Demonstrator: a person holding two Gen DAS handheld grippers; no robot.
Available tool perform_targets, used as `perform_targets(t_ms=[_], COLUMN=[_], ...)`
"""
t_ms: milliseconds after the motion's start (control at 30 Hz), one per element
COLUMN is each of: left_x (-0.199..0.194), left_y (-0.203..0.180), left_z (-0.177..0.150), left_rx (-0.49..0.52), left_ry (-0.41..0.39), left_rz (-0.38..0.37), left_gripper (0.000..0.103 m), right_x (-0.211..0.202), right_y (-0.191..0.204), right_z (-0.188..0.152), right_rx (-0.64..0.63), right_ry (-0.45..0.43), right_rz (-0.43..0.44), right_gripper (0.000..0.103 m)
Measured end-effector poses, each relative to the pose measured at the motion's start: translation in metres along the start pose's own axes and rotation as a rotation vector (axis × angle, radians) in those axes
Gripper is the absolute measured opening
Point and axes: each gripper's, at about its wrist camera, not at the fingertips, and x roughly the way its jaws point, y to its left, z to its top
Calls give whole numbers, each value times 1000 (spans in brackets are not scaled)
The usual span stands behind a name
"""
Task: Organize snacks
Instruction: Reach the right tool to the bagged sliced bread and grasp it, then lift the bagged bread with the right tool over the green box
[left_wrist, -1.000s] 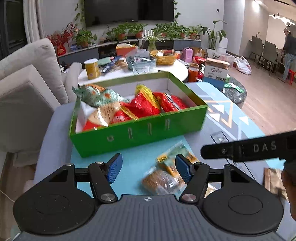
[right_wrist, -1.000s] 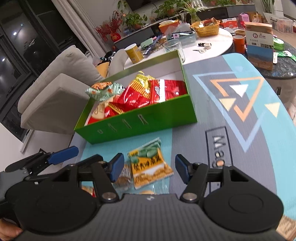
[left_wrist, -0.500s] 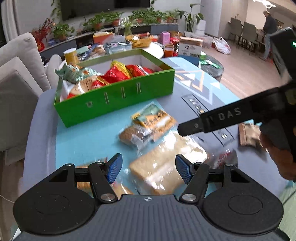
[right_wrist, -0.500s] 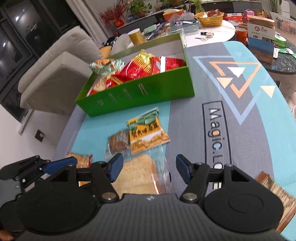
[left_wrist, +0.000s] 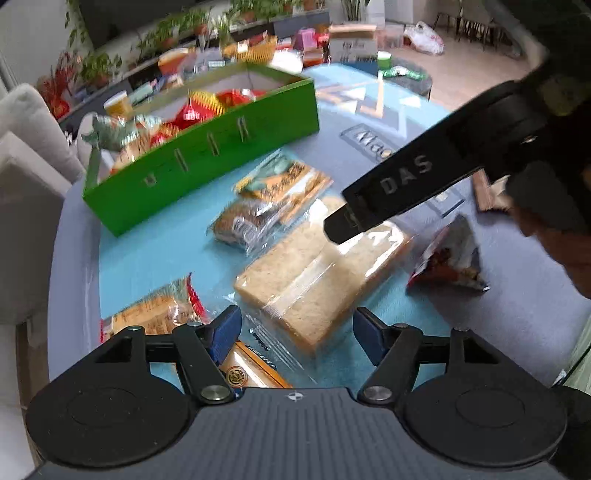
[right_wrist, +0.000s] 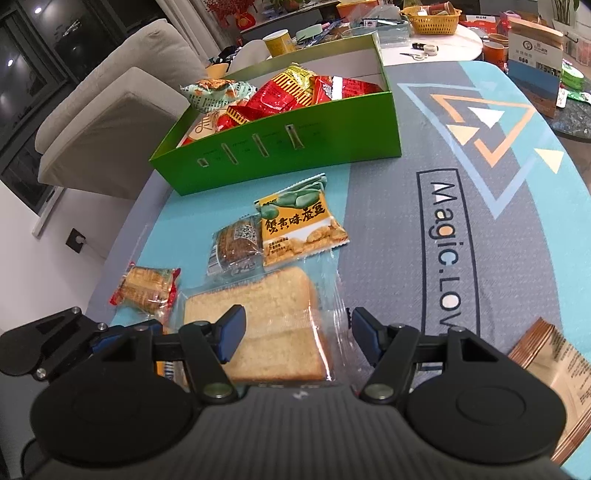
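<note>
Low in the right wrist frame, the right tool hangs agape, straddling the wrapped bread, probably next for the green box. Left tool also gapes, empty.

Your left wrist view is smeared by motion: the green box and the snack packets near it are soft, its slots streaked, and the plants behind are mush. Your right wrist view is sharp; you can read the print on the yellow packet and the lettering on the bench. Light is even indoor light from overhead, with soft shadows. Glare sits on the bread wrapper in the left view. The window is dark, with small lamp reflections. Both fisheyes bend straight edges toward the rim.
</note>
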Motion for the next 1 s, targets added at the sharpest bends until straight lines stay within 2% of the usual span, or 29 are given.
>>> perform_targets(t_ms=[167, 400, 533, 800, 833, 900, 933, 1000], left_x=[17, 25, 22, 39, 40, 40, 38, 26], left_y=[22, 25, 29, 30, 31, 30, 28, 24], left_z=[10, 23, 22, 20, 20, 22, 23, 26], left_rx=[-117, -103, -109, -134, -139, -140, -138, -118], left_ry=[38, 6, -29, 13, 5, -8, -21, -61], left_rz=[-36, -2, -42, -73, -78, -84, -77, -70], left_gripper=[68, 67, 67, 68, 68, 64, 60, 56], right_x=[4, 1, -1, 13, 13, 14, 13, 5], right_y=[-10, -31, -32, -20, -18, -15, -13, -8], right_z=[1, 6, 9, 13, 13, 13, 14, 14], right_rx=[43, 131, 147, 112, 105, 105, 101, 84], right_ry=[-13, -38, -60, -48, -50, -50, -55, -78], right_rz=[-39, -49, -11, -6, -2, 13, 9, 12], right_gripper=[44, 44, 44, 44, 38, 33, 29, 27])
